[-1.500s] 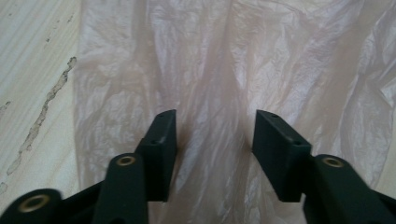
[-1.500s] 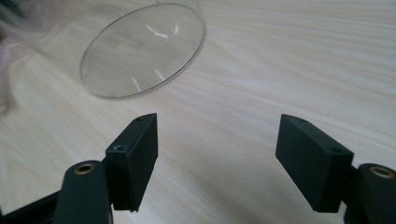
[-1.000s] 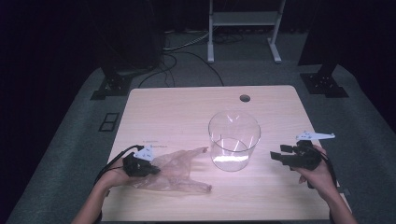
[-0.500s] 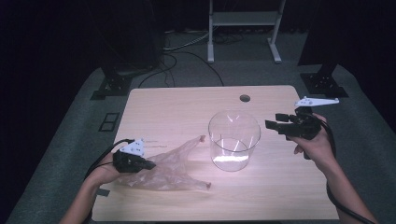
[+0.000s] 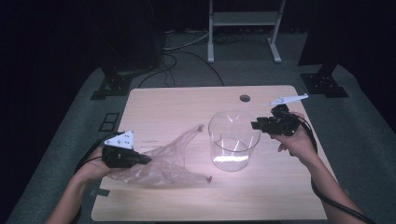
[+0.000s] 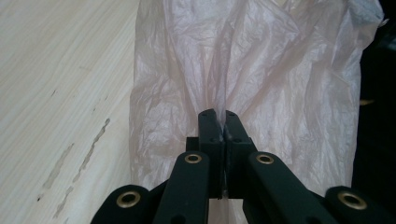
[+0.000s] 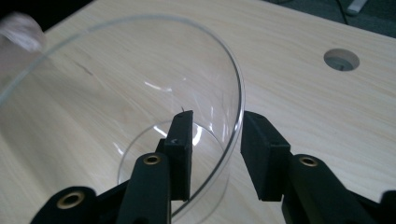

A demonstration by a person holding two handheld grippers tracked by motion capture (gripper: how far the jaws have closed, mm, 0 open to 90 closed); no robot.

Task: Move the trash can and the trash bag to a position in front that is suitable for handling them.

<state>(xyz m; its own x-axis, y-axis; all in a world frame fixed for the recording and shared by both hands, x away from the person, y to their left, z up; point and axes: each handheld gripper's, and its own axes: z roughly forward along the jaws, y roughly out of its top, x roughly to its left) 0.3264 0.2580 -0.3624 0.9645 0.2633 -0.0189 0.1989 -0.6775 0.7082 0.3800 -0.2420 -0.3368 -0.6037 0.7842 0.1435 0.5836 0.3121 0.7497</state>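
the left gripper (image 5: 140, 158) has its jaws clamped together on a pinch of the thin plastic bag (image 5: 173, 161), seen close in the left gripper view where the film (image 6: 261, 70) gathers into folds right at the jaw tips. the bag trails from that pinch toward the jar (image 5: 233, 140), its long axis running roughly left to right across the worktop (image 5: 187, 100), the far end lifted and near the jar's left wall but apart from it.

the right gripper (image 5: 256, 125) is at the jar's right rim. in the right gripper view its jaws straddle the glass wall (image 7: 236, 107), one jaw inside the jar and one outside. they have just been closing and are still apart, with the rim between them; neither pad yet looks pressed against the glass.

the relation that matters: the jar's wall stands upright between the right jaws, so closing further should catch it, which would steady the jar for the bag. the right hand is the nearer to the jar; the left hand is nearer the bag.

the left forearm comes in low from the bottom left, gripper level and pointing right. the right forearm angles in from the bottom right, wrist raised, gripper pointing left at the rim.
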